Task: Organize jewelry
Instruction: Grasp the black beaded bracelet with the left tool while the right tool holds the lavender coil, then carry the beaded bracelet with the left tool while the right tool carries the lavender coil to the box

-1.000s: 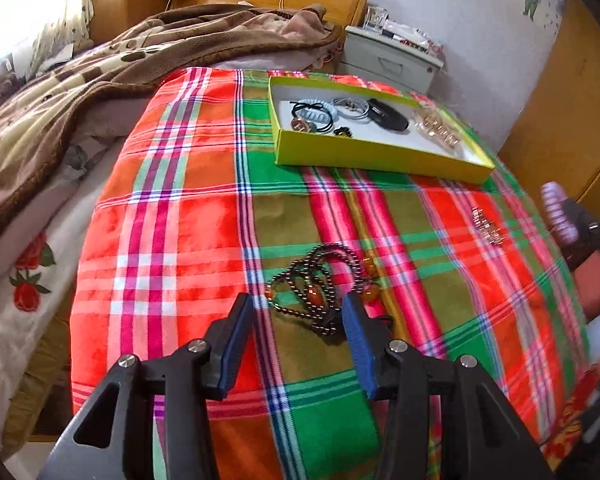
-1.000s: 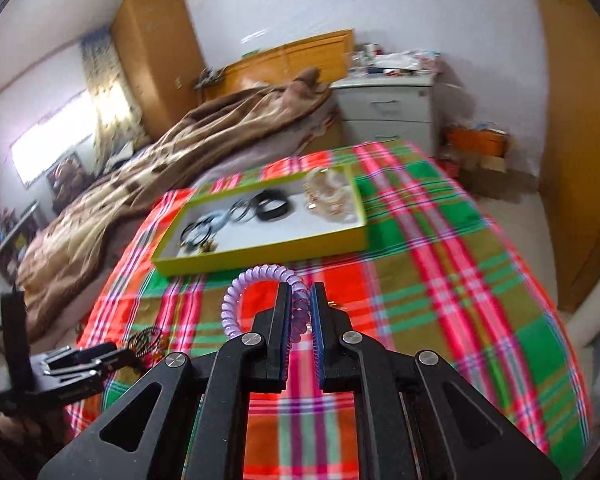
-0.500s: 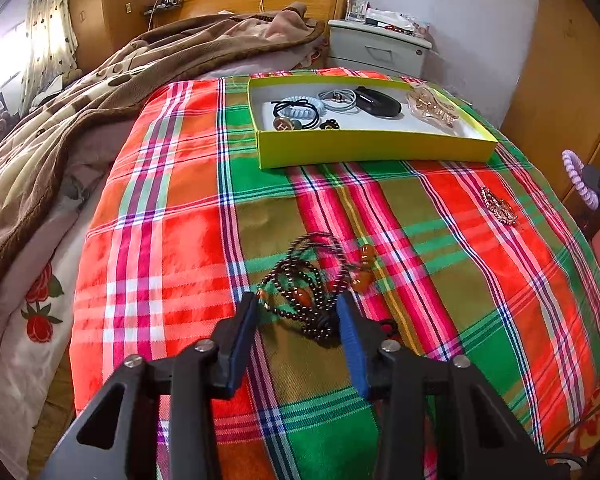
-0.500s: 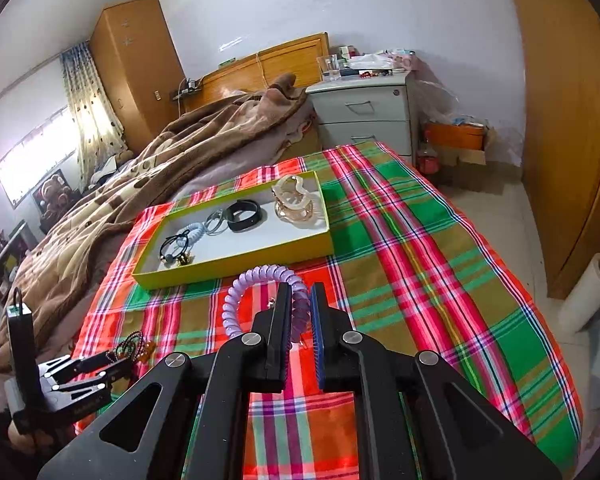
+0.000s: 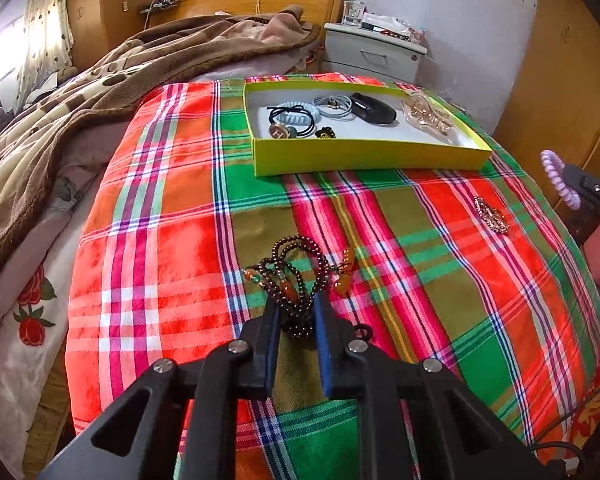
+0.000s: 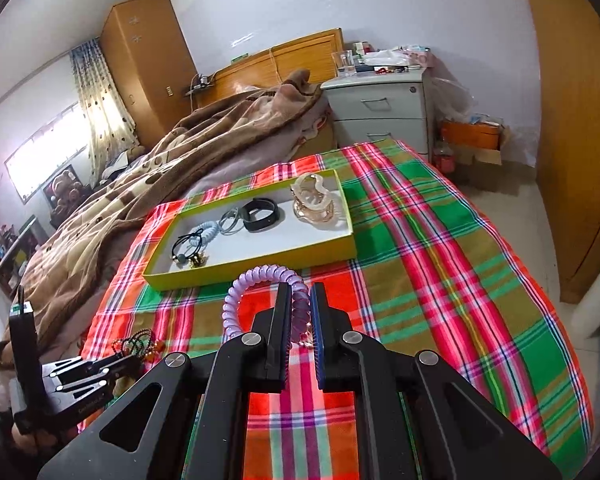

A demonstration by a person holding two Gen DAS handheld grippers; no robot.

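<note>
left gripper (image 5: 296,306): jaws narrowed, pinching the dark bead necklace (image 5: 296,276) lying on the plaid blanket (image 5: 160,240); loops and orange beads spill ahead of the tips.
right gripper (image 6: 299,300): nearly pressed together, clamping a purple spiral hair tie (image 6: 240,300); coil arcs up and to its left, off the blanket.
yellow tray (image 6: 260,268): straight ahead of right gripper, holds hair ties, black band, gold pieces.
gold brooch (image 5: 490,216): on blanket, ahead-right of left gripper.
delta vs 0.5 s ago: left jaws were wide around the necklace, now closed on it; right grip unchanged.
</note>
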